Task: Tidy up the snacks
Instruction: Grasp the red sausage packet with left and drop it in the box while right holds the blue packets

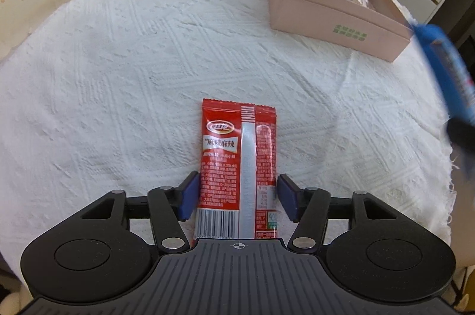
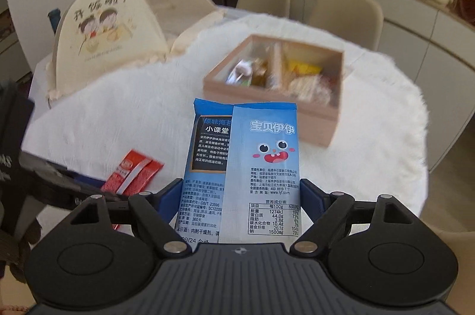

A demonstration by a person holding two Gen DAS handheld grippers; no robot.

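red packet (image 1: pixel 237 166) between left gripper (image 1: pixel 237 196) pads (flat on cloth (image 1: pixel 118 77)).

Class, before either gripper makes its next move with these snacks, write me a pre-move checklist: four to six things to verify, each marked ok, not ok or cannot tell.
1. Right gripper has blue packet between its pads, lifted off the cloth: ok.
2. Left gripper straddles red packet: ok.
3. Left pads pressing on red packet: not ok; small gaps show.
4. Red packet lies flat on white cloth: ok.
5. Pink box open on top: ok.
6. Free space in its compartments: cannot tell, blurred.
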